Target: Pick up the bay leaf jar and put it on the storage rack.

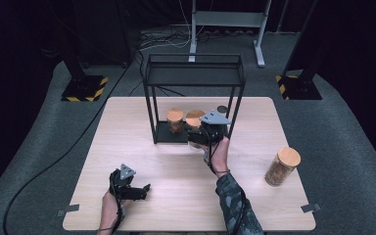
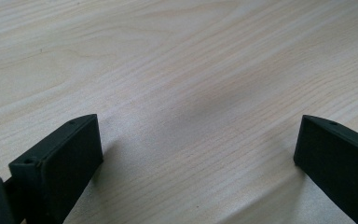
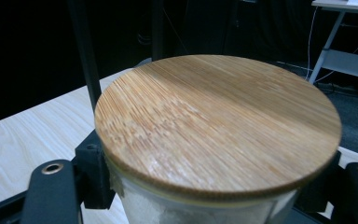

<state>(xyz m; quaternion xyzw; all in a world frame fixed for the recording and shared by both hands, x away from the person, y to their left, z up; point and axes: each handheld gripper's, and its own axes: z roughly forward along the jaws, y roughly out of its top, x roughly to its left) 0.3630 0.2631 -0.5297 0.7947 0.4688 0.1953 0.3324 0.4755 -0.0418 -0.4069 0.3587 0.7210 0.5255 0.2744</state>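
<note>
Two grippers are in play. The right gripper is clamped on a glass jar just under its bamboo lid; in the right gripper view both jaws press the glass below the lid rim. In the high view this jar sits at the front edge of the black wire rack, at about 12 o'clock from table centre, beside a second jar standing on the rack's lower shelf. A third jar stands apart at about 3 o'clock on the table.

The left gripper, at about 7 o'clock, has its jaws spread wide with nothing between them, resting low over bare tabletop.

Probable faults from here:
- Grip is high on smooth glass; a tilt of the hand could let the jar slide or pivot between the pads.
- The rack's front upright is near; a sideways move could strike it.
- Contact with the neighbouring jar could topple it.
</note>
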